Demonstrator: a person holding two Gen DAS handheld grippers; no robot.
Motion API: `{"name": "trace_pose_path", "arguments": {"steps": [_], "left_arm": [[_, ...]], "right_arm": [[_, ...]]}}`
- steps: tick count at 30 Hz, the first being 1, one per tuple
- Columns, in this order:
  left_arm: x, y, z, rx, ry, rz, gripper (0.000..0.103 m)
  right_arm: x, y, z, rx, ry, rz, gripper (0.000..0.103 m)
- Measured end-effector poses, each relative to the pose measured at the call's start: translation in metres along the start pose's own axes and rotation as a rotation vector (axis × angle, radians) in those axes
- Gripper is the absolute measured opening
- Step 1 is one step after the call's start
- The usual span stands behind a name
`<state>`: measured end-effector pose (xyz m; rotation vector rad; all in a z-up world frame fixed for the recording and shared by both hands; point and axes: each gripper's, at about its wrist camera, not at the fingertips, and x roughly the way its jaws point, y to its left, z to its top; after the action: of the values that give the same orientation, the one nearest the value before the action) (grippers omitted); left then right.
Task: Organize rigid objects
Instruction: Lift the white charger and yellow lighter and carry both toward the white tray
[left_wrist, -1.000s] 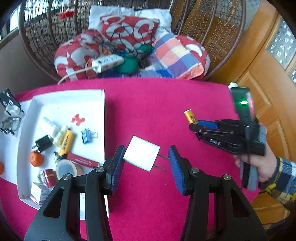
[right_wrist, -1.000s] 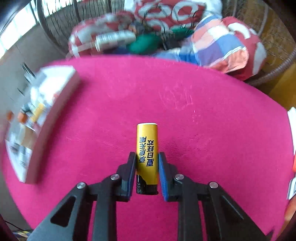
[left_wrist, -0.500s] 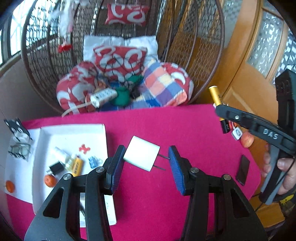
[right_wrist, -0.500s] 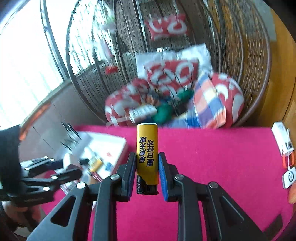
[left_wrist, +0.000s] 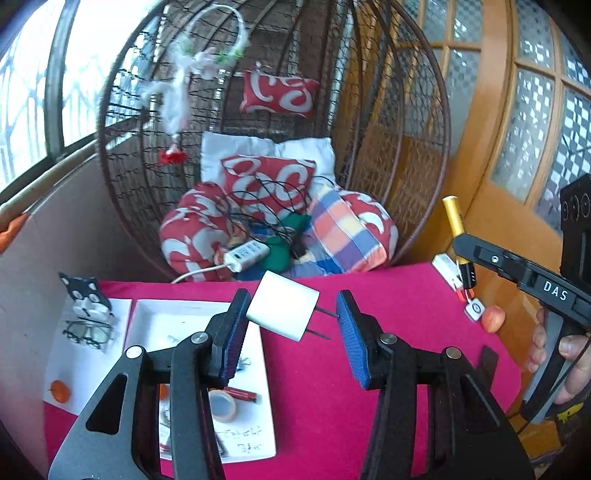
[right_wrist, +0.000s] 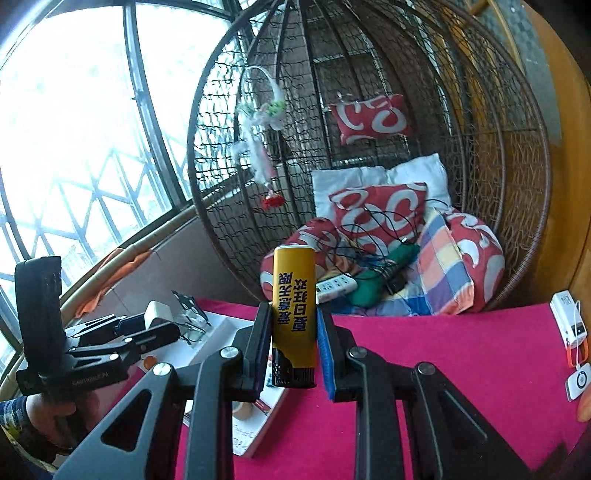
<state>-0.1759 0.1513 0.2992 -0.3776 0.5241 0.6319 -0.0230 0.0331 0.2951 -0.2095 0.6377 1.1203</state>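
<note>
Left tool (left_wrist: 291, 325) pinches a white plug (left_wrist: 282, 315) between its pads, prongs against the right pad, held above the red worktop (left_wrist: 388, 306). Right tool (right_wrist: 291, 347) pinches a lighter (right_wrist: 294, 314) upright: yellow body, dark blue print, black base.

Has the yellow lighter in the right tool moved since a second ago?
Yes. The yellow lighter rose: earlier backed by the red tablecloth, it now reaches the hanging chair's cushions.

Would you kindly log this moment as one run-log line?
left tongs: shut on white plug-in charger cube | right tongs: shut on yellow cylindrical lighter | both above pink tablecloth | white tray: partly filled
</note>
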Motion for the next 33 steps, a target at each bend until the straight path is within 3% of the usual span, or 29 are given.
{"name": "trace_pose_path", "arguments": {"steps": [8,33], "left_arm": [[-0.014,0.025,0.000,-0.038,-0.026,0.032,0.047],[-0.036,0.073,-0.008,-0.062,-0.026,0.038,0.048]], "right_arm": [[-0.001,0.022,0.005,-0.014,-0.020,0.033,0.022],[0.016,0.075,0.001,-0.032,0.002,0.075,0.023]]}}
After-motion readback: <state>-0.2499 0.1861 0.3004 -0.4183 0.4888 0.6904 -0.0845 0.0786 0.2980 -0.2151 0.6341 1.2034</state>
